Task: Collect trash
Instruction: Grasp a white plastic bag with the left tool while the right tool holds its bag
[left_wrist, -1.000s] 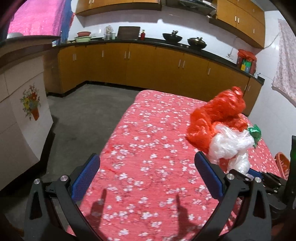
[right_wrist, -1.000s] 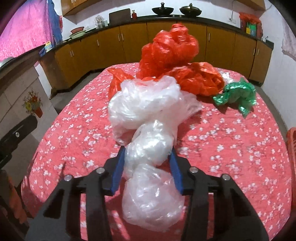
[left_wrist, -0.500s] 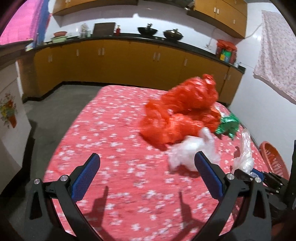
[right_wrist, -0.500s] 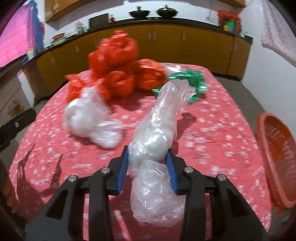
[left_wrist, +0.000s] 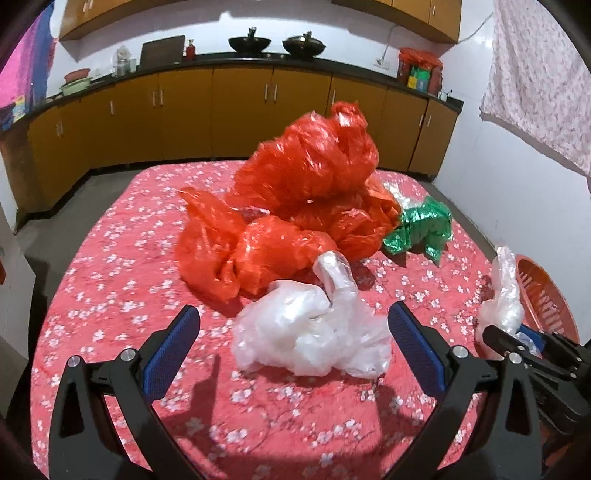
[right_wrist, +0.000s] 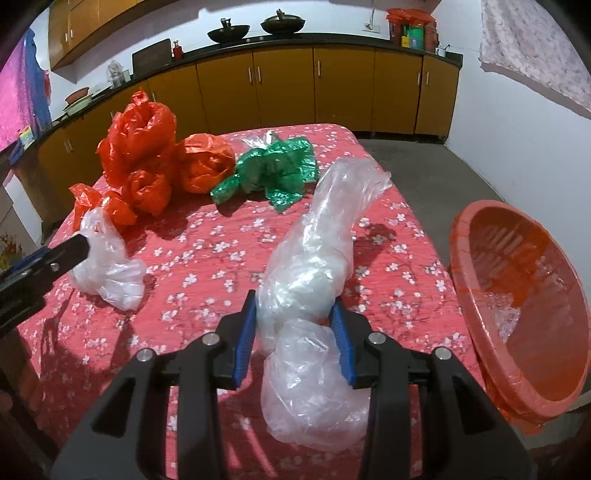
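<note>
Kitchen counter in red floral cloth: right gripper (right_wrist: 295, 332), jaws clamped on a clear bag (right_wrist: 314, 280), should carry it over the basket (right_wrist: 524, 373) before releasing; left gripper (left_wrist: 295, 350) gapes empty.

bag heap (left_wrist: 310, 206) on table (left_wrist: 110, 280); basket (right_wrist: 517, 295) right of the table.
</note>
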